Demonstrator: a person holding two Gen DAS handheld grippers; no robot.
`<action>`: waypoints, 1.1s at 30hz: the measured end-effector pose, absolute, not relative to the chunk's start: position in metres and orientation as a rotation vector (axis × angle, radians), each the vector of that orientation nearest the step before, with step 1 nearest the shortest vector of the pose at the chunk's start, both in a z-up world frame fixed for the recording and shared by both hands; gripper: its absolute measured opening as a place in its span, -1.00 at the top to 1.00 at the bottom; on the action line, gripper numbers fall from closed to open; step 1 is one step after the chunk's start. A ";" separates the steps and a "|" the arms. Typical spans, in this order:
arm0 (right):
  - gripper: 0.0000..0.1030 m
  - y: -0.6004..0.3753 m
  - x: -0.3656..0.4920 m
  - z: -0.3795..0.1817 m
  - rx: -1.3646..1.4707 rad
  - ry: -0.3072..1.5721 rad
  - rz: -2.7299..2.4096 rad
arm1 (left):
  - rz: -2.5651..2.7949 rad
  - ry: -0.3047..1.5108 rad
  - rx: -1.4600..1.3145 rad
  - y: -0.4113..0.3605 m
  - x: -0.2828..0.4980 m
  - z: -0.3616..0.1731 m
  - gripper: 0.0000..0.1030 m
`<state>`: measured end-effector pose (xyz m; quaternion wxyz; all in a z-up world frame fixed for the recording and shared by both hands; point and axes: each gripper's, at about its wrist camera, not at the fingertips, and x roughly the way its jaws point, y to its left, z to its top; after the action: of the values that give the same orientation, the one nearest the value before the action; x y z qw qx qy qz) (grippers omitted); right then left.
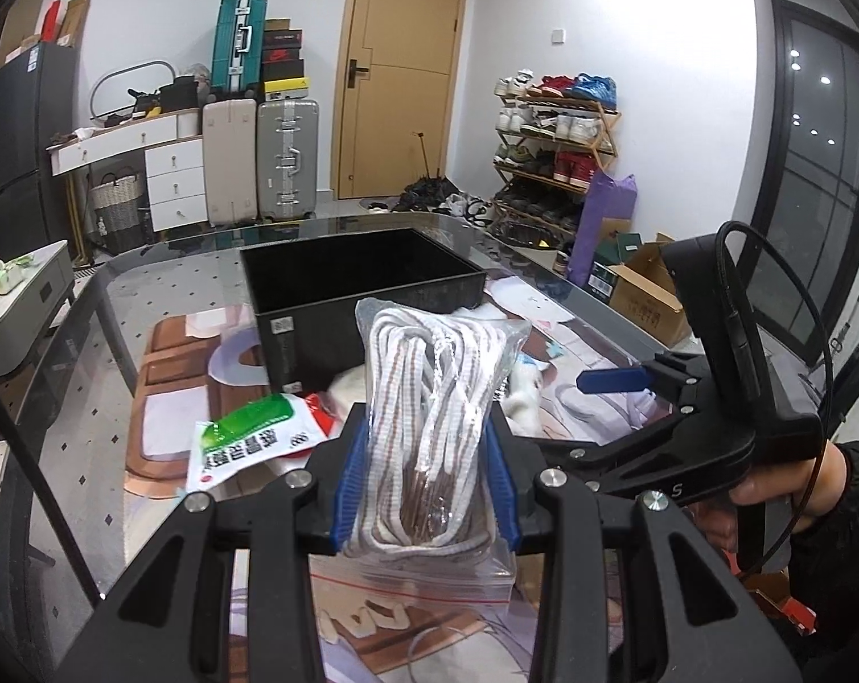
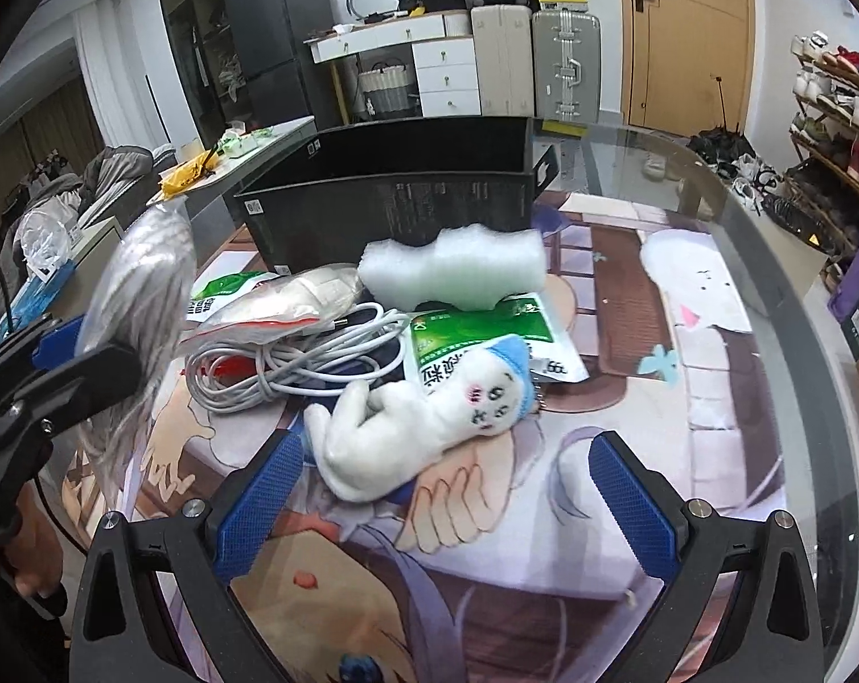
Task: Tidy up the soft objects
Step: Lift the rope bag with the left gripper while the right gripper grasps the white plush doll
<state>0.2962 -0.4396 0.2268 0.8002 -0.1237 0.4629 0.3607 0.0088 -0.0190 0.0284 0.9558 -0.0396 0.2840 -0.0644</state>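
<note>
1. Left wrist view: the left gripper (image 1: 426, 472) has its blue pads pressed tight on a clear zip bag of white-and-brown shoelaces (image 1: 429, 421), held upright above the glass table (image 1: 144, 284).
2. Beyond the bag stands an open black storage box (image 1: 361, 296), near the table's far edge and set on a printed cartoon mat (image 1: 167, 398).
3. A green-and-white packet (image 1: 247, 444) lies left of the bag; the right gripper (image 1: 611, 380) reaches in from the right edge.
4. Right wrist view: the right gripper (image 2: 443, 512) has its jaws spread wide, holding nothing, over a white plush toy (image 2: 418, 427) lying on the mat.
5. Behind the toy lie a coiled white cable (image 2: 292, 364), a second green packet (image 2: 486, 336), a white foam piece (image 2: 452, 270), and a bagged white item (image 2: 292, 301), all just in front of the box.
</note>
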 end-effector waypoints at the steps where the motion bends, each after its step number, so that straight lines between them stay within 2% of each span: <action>1: -0.99 -0.438 0.298 0.225 -0.251 1.005 0.775 | -0.125 0.577 -0.082 -0.018 0.010 0.028 0.29; 5: -0.98 -0.433 0.304 0.222 -0.216 1.030 0.769 | -0.112 0.582 -0.099 -0.012 0.012 0.027 0.29; 8: -0.72 -0.427 0.305 0.218 -0.229 1.039 0.784 | -0.103 0.587 -0.103 -0.011 0.014 0.025 0.29; 15: -0.40 -0.427 0.300 0.216 -0.256 1.015 0.798 | -0.080 0.596 -0.117 -0.007 0.017 0.023 0.29; 16: -0.30 -0.430 0.299 0.217 -0.255 1.013 0.803 | -0.078 0.597 -0.120 -0.006 0.017 0.023 0.29; 17: -0.09 -0.432 0.299 0.217 -0.255 1.011 0.801 | -0.073 0.597 -0.123 -0.005 0.017 0.023 0.29; 18: 0.03 -0.434 0.300 0.217 -0.255 1.009 0.798 | -0.068 0.597 -0.127 -0.004 0.018 0.023 0.29; 23: 0.11 -0.447 0.296 0.219 -0.239 0.998 0.808 | -0.043 0.598 -0.145 -0.001 0.017 0.022 0.29; 33: 0.12 -0.463 0.280 0.240 -0.228 0.916 0.839 | 0.002 0.573 -0.188 0.008 0.012 0.029 0.29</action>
<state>0.2799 -0.4627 0.2395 0.8071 -0.1065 0.4282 0.3924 0.0117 0.0076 0.0288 0.9549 -0.0926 0.2823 0.0011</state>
